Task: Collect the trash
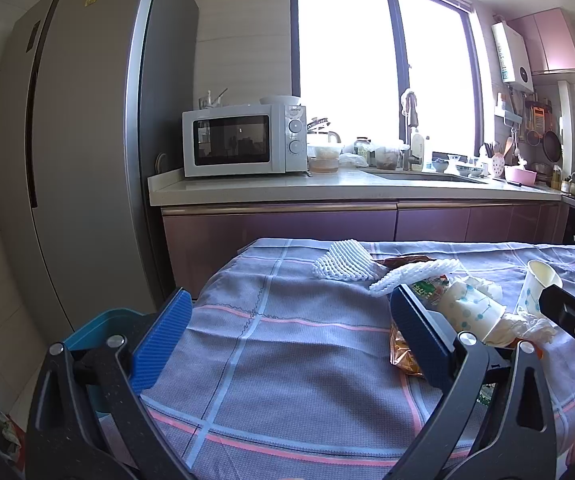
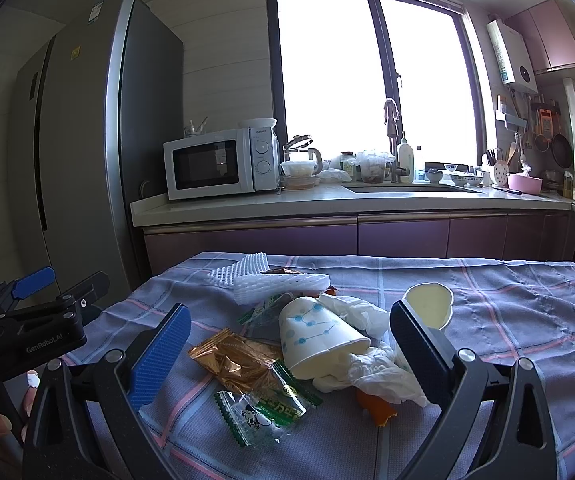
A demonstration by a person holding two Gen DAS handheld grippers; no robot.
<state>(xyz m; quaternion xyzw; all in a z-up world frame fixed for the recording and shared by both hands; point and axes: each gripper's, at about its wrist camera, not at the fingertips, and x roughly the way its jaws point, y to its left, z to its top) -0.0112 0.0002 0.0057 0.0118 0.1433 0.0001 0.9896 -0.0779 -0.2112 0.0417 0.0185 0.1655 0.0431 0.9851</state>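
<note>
Right hand-held gripper [image 2: 287,344] agape over tipped paper cup [image 2: 319,336]

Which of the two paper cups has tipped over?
The dotted paper cup between the right gripper fingers lies sideways; the other cup stands upright behind.

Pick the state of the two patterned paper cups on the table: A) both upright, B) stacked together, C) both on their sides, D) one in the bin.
C: in the right wrist view the nearer paper cup lies tipped over on crumpled tissue, and the farther paper cup lies with its mouth facing the camera.
</note>
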